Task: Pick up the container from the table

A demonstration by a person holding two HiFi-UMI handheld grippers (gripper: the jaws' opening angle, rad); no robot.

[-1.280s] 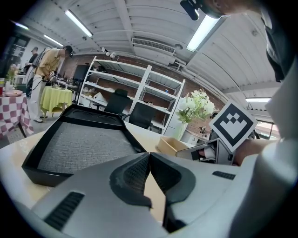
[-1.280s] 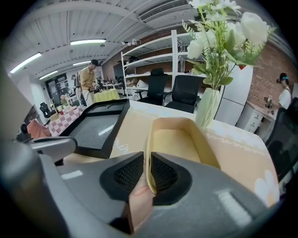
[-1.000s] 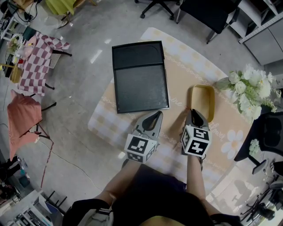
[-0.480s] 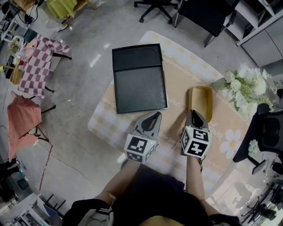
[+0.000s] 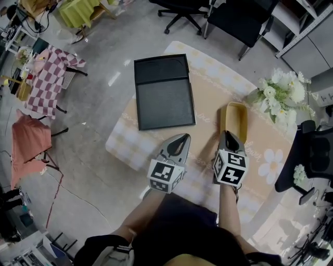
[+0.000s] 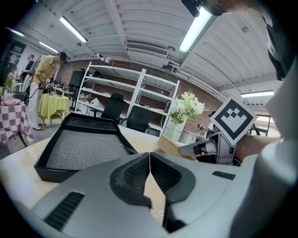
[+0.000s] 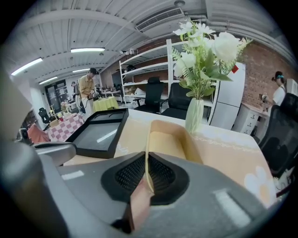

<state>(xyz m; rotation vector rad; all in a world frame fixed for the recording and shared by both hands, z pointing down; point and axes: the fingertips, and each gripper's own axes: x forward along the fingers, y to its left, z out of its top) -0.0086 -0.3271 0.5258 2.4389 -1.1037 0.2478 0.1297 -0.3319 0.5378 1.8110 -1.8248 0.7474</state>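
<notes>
A shallow tan container [image 5: 233, 120] sits on the right half of the patterned table [image 5: 208, 88], with its near rim pinched by my right gripper [image 5: 227, 134]. In the right gripper view the pads [image 7: 163, 174] press on that thin rim from both sides and the container [image 7: 170, 139] stretches away from them. My left gripper [image 5: 183, 136] hovers beside it to the left, shut with nothing between its jaws. The left gripper view shows its own shut tips [image 6: 149, 155] and the container [image 6: 168, 146] off to the right.
A black tray [image 5: 164, 93] lies on the table's far left part, ahead of the left gripper. A vase of white flowers [image 5: 281, 96] stands at the table's right edge beyond the container. Black office chairs [image 5: 244, 15] stand past the table; another chair [image 5: 312, 156] is at the right.
The right gripper's hold on the container's near rim stays, and the container now looks narrower and slightly raised. The left gripper has kept its place.
</notes>
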